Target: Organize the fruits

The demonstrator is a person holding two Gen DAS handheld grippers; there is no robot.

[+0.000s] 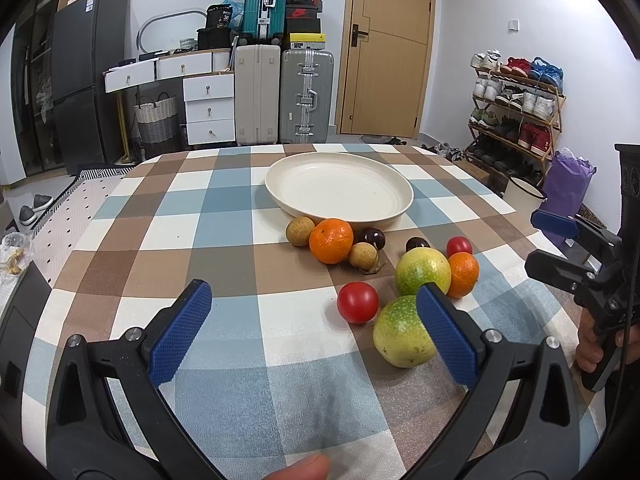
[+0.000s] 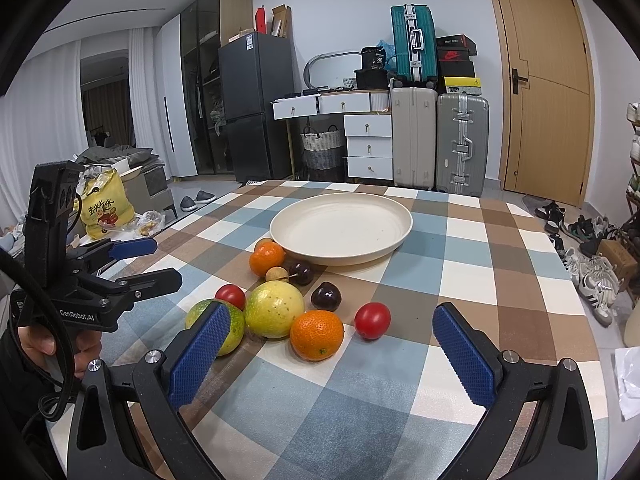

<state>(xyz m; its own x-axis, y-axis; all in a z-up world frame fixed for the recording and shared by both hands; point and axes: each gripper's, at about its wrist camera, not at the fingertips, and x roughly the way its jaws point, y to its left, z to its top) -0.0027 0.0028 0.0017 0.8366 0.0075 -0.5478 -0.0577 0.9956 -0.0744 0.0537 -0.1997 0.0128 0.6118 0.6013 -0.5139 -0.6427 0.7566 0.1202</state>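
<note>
Checked table [image 1: 224, 236], fruit beside plate [image 1: 339, 188]

Pale walls enclose the room, with a wooden door [image 2: 546, 88] at the back. Beside it stand a grey suitcase [image 2: 462, 144] and a beige suitcase [image 2: 414, 138], a teal suitcase [image 2: 412, 42] stacked above. White drawers [image 2: 368, 146] and a dark fridge [image 2: 256, 104] follow leftward. A shoe rack [image 1: 518, 104] lines the right wall; white curtains [image 2: 44, 120] hang far left.
</note>
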